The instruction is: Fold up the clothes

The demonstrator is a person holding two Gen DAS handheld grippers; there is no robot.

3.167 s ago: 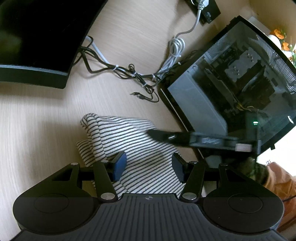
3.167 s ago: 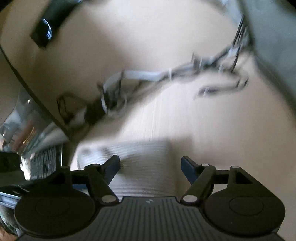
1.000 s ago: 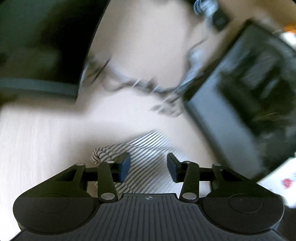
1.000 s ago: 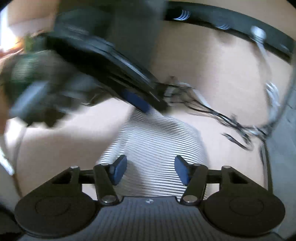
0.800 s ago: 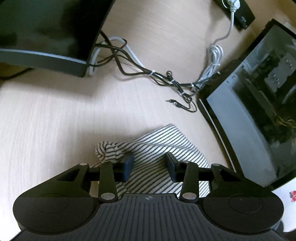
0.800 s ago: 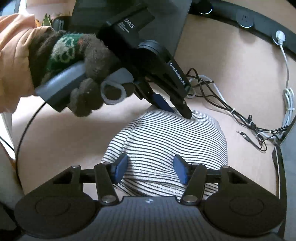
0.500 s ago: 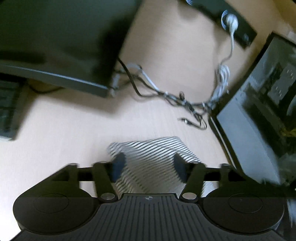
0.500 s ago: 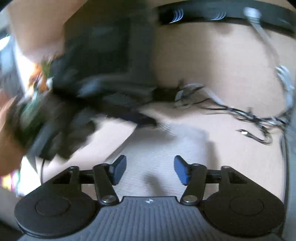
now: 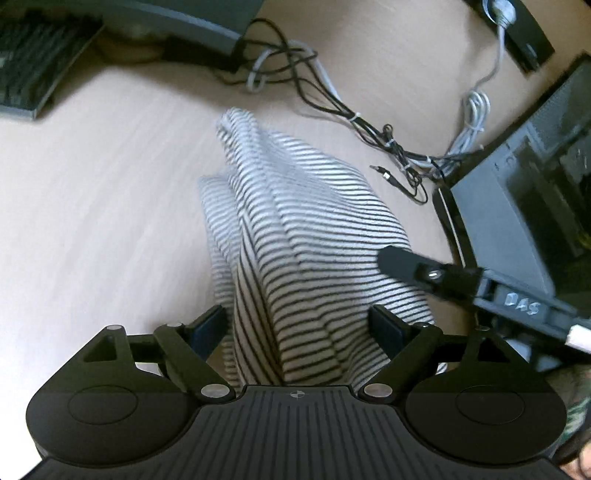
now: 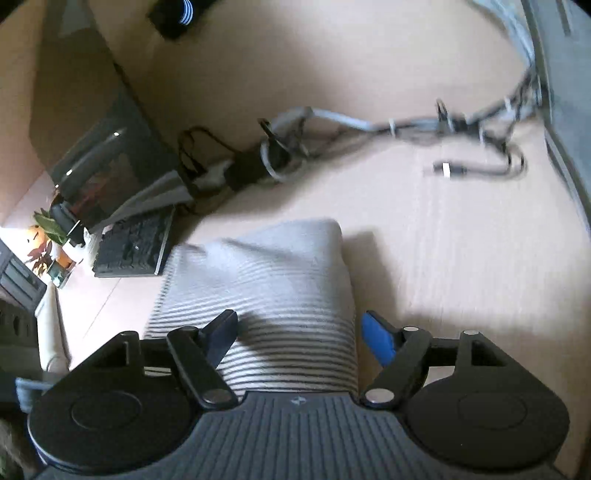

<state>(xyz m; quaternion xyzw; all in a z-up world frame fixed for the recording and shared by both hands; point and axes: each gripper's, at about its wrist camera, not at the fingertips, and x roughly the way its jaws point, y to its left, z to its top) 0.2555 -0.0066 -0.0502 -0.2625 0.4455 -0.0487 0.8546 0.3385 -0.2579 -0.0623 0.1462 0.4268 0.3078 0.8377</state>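
A black-and-white striped garment (image 9: 306,236) lies bunched and folded on the light wooden desk (image 9: 92,206). My left gripper (image 9: 299,325) is open, its two fingers on either side of the garment's near end. The right gripper's finger (image 9: 413,267) reaches in from the right and rests on the garment's right side. In the right wrist view the garment (image 10: 266,288) lies under my open right gripper (image 10: 299,332), with the fingers spread across its width.
A tangle of cables (image 9: 354,114) lies beyond the garment. A computer case (image 9: 524,206) stands at the right. A monitor base (image 9: 184,22) and a keyboard (image 9: 33,62) are at the back left. A power strip (image 9: 517,29) lies at the back right.
The left gripper's jaws have spread from nearly pinched on the cloth to wide open. Both views have swung, and the garment now lies longer ahead of the left gripper.
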